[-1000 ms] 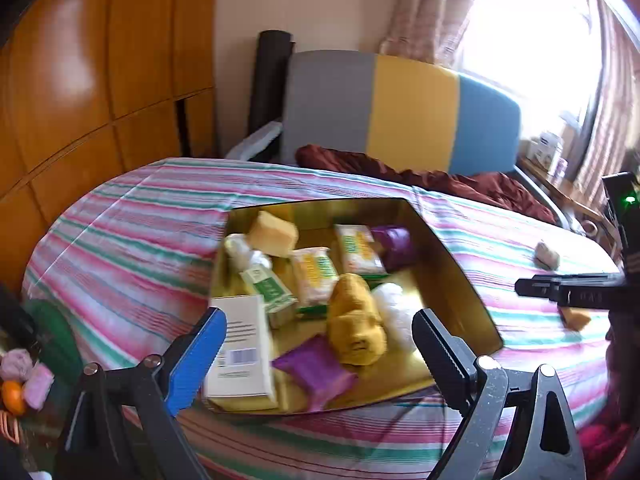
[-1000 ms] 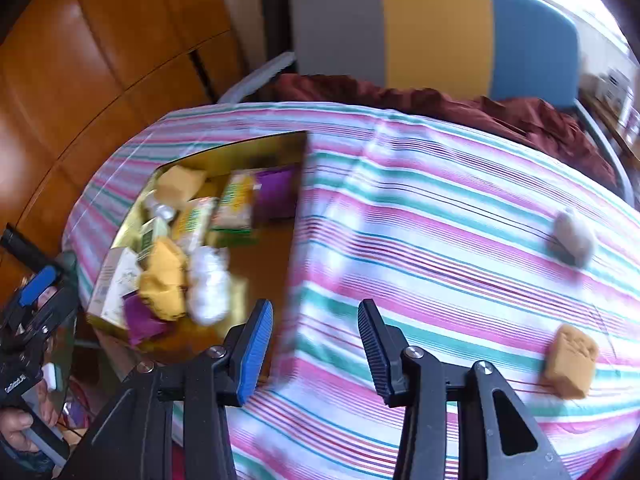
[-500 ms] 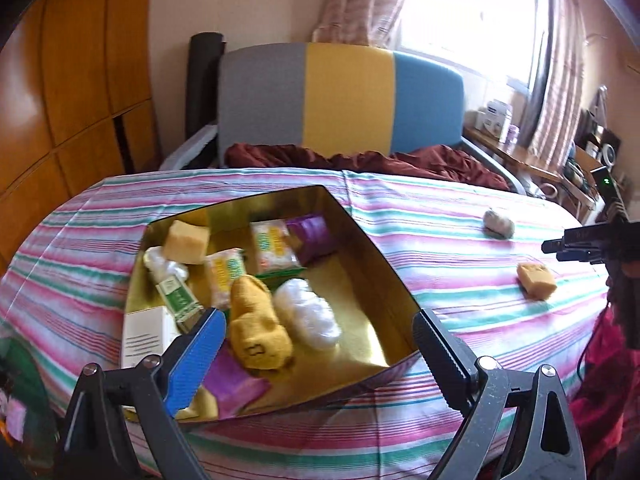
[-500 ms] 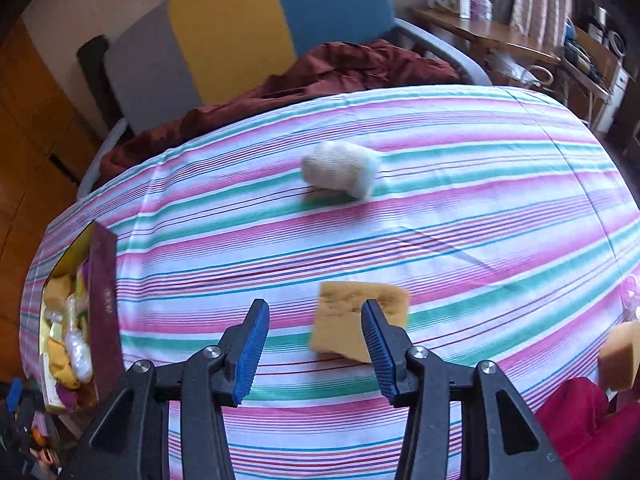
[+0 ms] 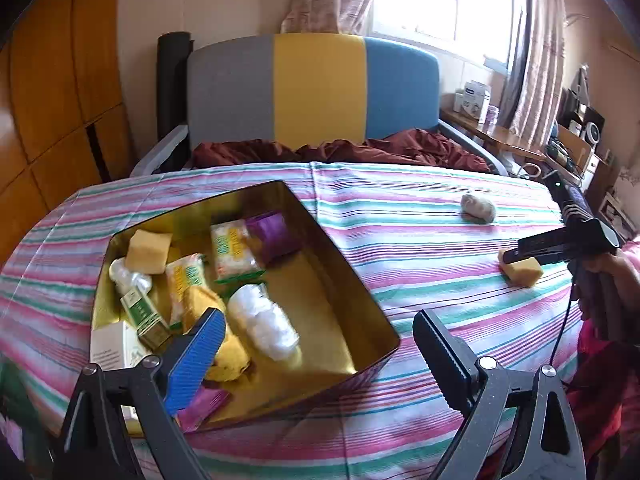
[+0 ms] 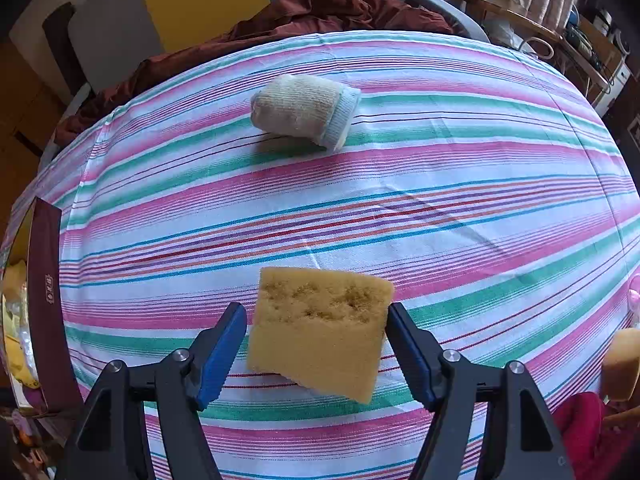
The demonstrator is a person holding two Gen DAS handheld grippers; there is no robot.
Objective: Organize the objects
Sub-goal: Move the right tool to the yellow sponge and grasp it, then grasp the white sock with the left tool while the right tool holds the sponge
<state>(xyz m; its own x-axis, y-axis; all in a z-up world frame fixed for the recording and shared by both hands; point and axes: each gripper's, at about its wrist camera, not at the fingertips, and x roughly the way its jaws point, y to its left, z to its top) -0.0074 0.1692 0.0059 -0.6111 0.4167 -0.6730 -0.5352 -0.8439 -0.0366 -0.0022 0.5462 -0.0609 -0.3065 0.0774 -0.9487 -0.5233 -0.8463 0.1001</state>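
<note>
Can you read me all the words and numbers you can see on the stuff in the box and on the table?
None of it can be read.
White carton in the gold box: lines of print, too small.
Green carton: label blurred.
Yellow-green packets: lettering blurred.
Box's maroon outer wall: a small emblem, too tiny to read.
Sponge and rolled sock: no writing.

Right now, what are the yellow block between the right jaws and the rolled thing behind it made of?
The yellow block looks like foam sponge: matte, with open pores pitting its top face and a ragged lower edge. The rolled bundle looks like soft knit fabric, probably a sock: cream, with fine ribbing and a paler cuff at one end. Both lie on the striped tablecloth, seemingly woven cotton.
</note>
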